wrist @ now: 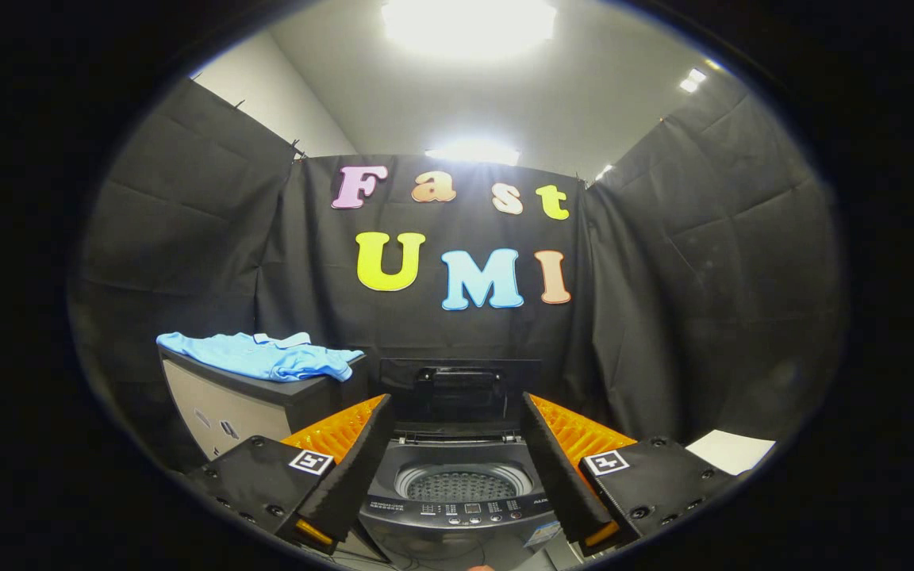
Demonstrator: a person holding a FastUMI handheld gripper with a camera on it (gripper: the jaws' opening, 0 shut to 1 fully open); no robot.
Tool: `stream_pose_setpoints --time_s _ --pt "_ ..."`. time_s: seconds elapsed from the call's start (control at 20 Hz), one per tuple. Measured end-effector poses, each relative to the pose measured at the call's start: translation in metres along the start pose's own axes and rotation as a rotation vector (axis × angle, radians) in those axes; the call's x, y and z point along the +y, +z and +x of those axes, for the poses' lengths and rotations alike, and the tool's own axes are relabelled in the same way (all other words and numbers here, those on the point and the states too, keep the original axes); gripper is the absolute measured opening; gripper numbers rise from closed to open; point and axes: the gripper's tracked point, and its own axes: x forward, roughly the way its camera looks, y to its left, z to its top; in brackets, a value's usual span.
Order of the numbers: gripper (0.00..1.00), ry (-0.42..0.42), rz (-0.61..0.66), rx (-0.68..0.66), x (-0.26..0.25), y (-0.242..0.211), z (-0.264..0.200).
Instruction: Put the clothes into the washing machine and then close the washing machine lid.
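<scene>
Gripper [457,468] at lower centre, fingers spread and empty, facing the open washing machine [457,496]. Blue shirt [266,355] lies on the cabinet [227,404], centre left; fetching it likely comes next.

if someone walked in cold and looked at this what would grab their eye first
Probably the light blue shirt, lying crumpled on top of a dark cabinet beyond the left finger, bright against the black cloth wall. Next, the top-loading washing machine seen between the spread fingers of the open gripper, its lid raised upright at the back and its perforated drum showing no clothes.
</scene>
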Motion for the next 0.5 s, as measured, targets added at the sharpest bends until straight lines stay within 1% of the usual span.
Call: stream_pose_setpoints --time_s 0.25,0.4,0.5 --pt "0.98 0.012 0.012 0.018 0.006 0.001 0.005" --pt "0.99 0.031 0.021 0.005 0.018 0.017 0.015" --pt "0.99 0.066 0.028 -0.001 0.031 0.027 0.024"
